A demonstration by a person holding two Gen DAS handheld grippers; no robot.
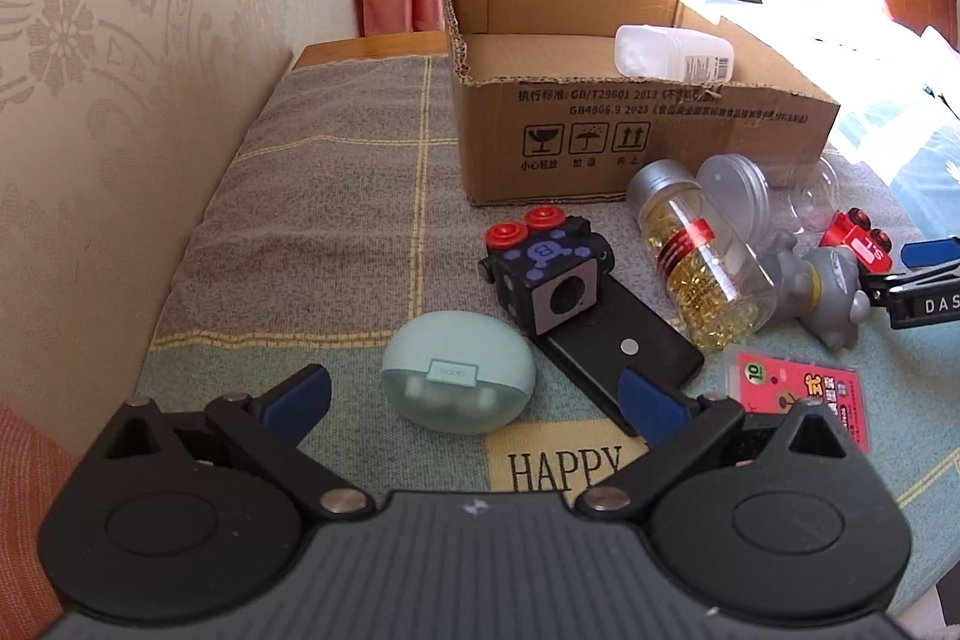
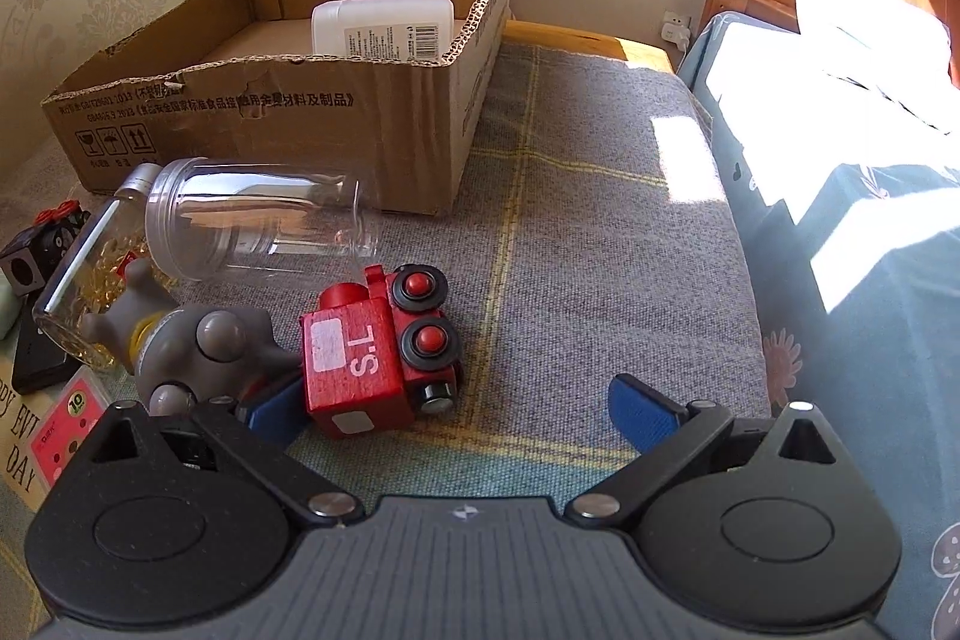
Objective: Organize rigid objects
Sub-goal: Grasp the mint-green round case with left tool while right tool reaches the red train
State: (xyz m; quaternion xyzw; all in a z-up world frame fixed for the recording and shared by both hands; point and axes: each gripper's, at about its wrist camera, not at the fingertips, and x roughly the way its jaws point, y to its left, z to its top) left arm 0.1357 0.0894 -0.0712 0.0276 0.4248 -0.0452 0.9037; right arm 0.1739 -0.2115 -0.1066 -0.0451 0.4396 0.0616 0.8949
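My left gripper (image 1: 474, 397) is open, low over the cloth. A mint earbud case (image 1: 459, 379) lies between its blue fingers. Past it are a black toy cube with red wheels (image 1: 543, 268), a flat black device (image 1: 624, 346) and a lying bottle of gold capsules (image 1: 702, 256). My right gripper (image 2: 456, 409) is open too. A red toy train (image 2: 372, 352) lies on its side between the fingers, close against the left one. A grey toy figure (image 2: 192, 346) touches the train's left. The open cardboard box (image 2: 288, 100) holds a white bottle (image 2: 384, 25).
A clear empty jar (image 2: 258, 220) lies on its side before the box. A pink card pack (image 1: 798, 394) sits near my left gripper's right finger. The wall runs along the left and a bed (image 2: 870, 232) along the right. Bare checked cloth (image 2: 588, 232) lies right of the train.
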